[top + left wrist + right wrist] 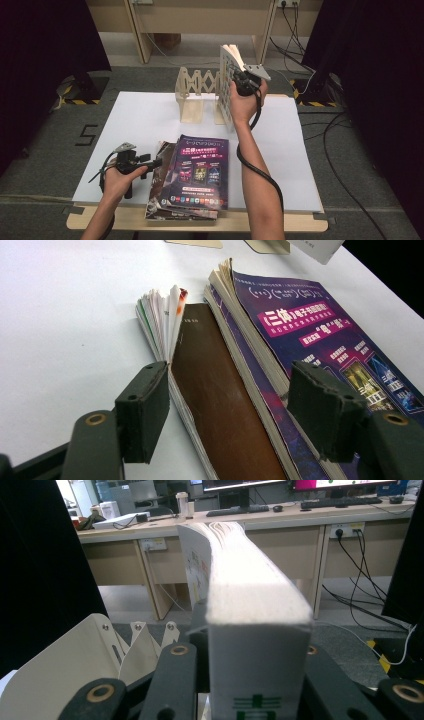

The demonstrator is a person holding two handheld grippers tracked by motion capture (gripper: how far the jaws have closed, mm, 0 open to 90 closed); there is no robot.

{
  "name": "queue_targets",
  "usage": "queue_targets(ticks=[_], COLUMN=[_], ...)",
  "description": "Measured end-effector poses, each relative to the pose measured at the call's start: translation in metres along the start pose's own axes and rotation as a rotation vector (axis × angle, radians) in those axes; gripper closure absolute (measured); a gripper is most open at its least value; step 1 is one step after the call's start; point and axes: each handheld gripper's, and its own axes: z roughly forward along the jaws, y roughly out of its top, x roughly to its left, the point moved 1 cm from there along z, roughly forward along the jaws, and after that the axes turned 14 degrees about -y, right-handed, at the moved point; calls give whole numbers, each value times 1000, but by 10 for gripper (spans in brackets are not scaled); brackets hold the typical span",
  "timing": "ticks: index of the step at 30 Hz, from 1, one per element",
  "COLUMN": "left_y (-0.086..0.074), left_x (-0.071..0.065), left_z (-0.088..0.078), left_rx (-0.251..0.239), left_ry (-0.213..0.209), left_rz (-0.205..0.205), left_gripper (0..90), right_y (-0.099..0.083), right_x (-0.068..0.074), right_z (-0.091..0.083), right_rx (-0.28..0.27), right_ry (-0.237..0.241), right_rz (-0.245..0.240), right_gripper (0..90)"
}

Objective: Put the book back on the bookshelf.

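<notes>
High view: your right gripper is up at the far side of the table, clamped on a thick white book that stands on edge, upright, just right of the wooden expanding rack and right beside its right-hand plate. The white sheet covers most of the tabletop. Near edge: a stack of books, purple-cover book on top, a brown book poking out to its left underneath. Your left gripper sits low at the stack's left side, tips pointing at the brown book.

Left gripper view: jaws apart, nothing pressed btwn them. The brown book's cover runs up the gap; the left pad is right at its fanned page edge, the right pad hangs over the purple book. Can't tell if either pad touches.

Right gripper view: both jaws tight vs. the white book's sides, green mark on its near end, pages running away from you. Rack plates sit lower left, desks w/ monitors far behind.
</notes>
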Motion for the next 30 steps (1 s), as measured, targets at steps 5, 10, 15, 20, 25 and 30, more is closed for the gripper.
queue_targets(ticks=[5, 10, 15, 20, 25, 30], left_y=[0, -1, -2, -2, -2, -2], left_x=[0, 1, 1, -1, -2, -1], left_z=[1, 0, 2, 3, 4, 3], left_rx=[4, 4, 7, 11, 10, 11], left_ry=[0, 2, 0, -2, -5, -3], left_rz=[2, 0, -1, 0, 4, 2], left_gripper=[323, 323, 323, 323, 323, 323], right_y=[-6, -17, -22, -25, -18, -11], right_x=[2, 3, 2, -1, -4, -5], right_z=[4, 7, 5, 3, 2, 3], right_rx=[-1, -10, -14, -18, 23, 39], right_ry=[-6, -11, -11, -3, 19, 22], right_rz=[5, -10, -29, -43, -25, -26], right_gripper=[746, 745, 742, 733, 686, 655])
